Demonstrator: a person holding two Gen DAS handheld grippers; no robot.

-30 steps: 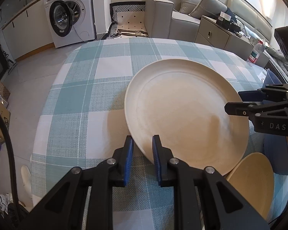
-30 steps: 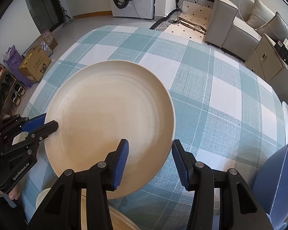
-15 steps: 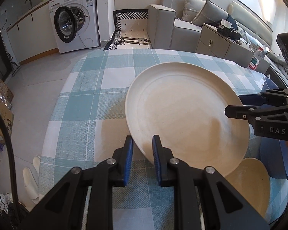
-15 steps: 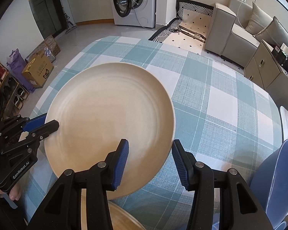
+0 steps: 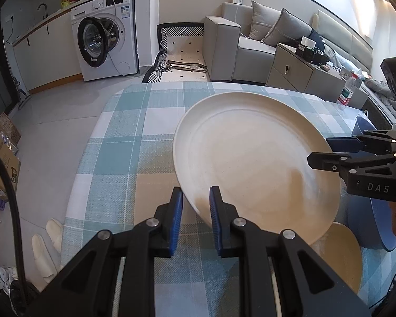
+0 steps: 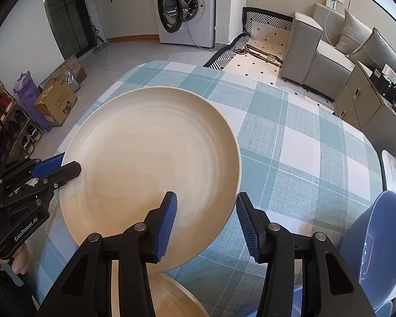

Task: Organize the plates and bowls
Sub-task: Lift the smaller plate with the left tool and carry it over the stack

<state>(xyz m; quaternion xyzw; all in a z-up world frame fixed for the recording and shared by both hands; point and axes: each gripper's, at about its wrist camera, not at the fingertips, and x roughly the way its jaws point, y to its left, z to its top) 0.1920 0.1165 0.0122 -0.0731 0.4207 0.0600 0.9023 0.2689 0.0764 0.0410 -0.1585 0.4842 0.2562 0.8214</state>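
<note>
The left gripper (image 5: 193,206) is clamped on the plate (image 5: 256,158) rim. The right gripper (image 6: 206,220) straddles its opposite rim, jaws apart.

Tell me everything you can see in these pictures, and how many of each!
Large round cream plate: one, cream, lifted above the table, tilted.
Smaller tan wooden-looking dish: one, tan, on the table under the plate's near edge.
Blue bowl: one, blue, near right corner of the table.
Teal and white checked tablecloth: one, covers the table.
White washing machine: one, door open, by the far wall.
Grey sofa: one, with grey cushions, beyond the table.
Cardboard box: one, yellow-brown, on the floor at left.
White slippers: one pair, on the floor beside the table.
Left tongs: black with blue pads, shut on the plate's rim.
Right tongs: black with blue pads, straddling the plate's edge.
</note>
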